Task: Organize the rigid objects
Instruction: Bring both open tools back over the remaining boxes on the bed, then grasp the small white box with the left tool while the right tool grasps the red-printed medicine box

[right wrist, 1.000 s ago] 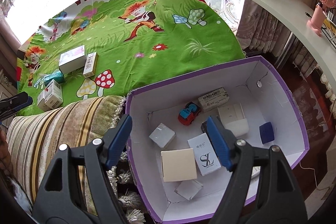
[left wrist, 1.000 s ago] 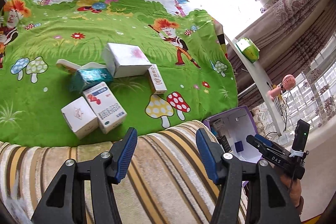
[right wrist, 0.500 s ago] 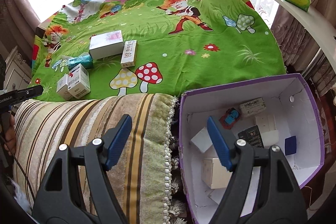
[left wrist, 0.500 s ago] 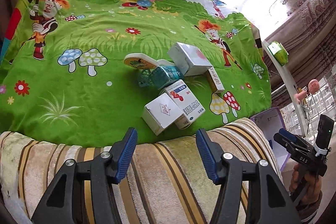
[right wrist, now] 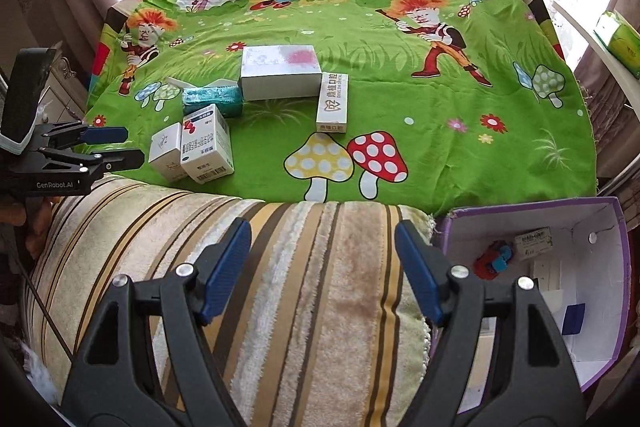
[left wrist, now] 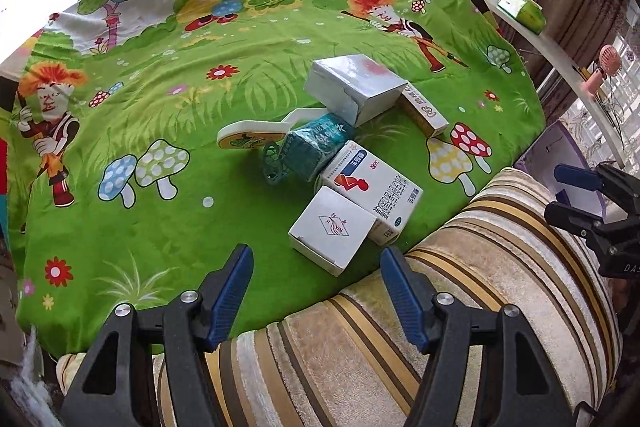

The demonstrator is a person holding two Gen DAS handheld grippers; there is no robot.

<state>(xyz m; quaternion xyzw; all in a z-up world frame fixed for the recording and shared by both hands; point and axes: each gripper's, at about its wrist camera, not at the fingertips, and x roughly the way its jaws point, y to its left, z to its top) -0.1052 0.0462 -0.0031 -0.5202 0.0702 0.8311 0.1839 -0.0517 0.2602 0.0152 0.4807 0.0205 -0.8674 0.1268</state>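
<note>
Several boxes lie on the green cartoon cloth (left wrist: 160, 227): a small white box (left wrist: 332, 229), a white medicine box (left wrist: 374, 193), a teal packet (left wrist: 316, 147), a large white box (left wrist: 354, 87) and a narrow white box (left wrist: 424, 109). My left gripper (left wrist: 316, 291) is open and empty, just short of the small white box. My right gripper (right wrist: 322, 273) is open and empty over the striped cushion (right wrist: 300, 267). The purple storage box (right wrist: 600, 211) at the right holds a toy car (right wrist: 492, 261) and small boxes.
A flat white slipper-shaped toy (left wrist: 256, 133) lies behind the teal packet. A white shelf (left wrist: 560, 51) at the right carries a green tissue pack (left wrist: 520, 9) and a pink fan (left wrist: 602, 67). A window is behind the bed.
Both grippers have swung left, away from the purple box and toward the boxes on the cloth. The left gripper has come closer to the small white box. Both stay open.
</note>
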